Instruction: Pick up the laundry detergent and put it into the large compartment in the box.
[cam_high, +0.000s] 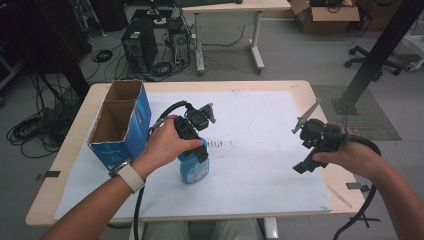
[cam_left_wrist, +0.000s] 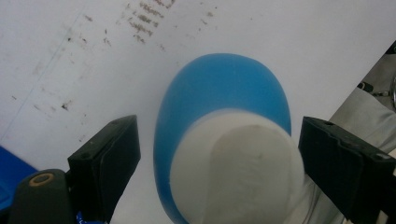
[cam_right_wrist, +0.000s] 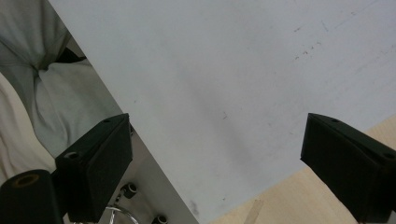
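My left gripper (cam_high: 199, 150) hangs straight down over the blue bottle (cam_high: 194, 169), which stands upright on the white sheet (cam_high: 260, 165) that covers the table (cam_high: 305, 89), near my edge and a little left of the middle. In the left gripper view I look down on the bottle's white cap (cam_left_wrist: 236, 170), which sits between my two black jaws. The right jaw seems to be at the cap's edge, but there is a clear gap on the left side, so the jaws are part-open around the cap and not pressing on it (I hold nothing yet). Just to the left of the bottle stands an open blue cardboard box (cam_high: 122, 122), near it but not touching.

My right gripper (cam_high: 312, 150) is well apart, over the right side of the sheet near the table's right edge. Its jaws stand wide with nothing between them, over bare paper and the light wood beside it.
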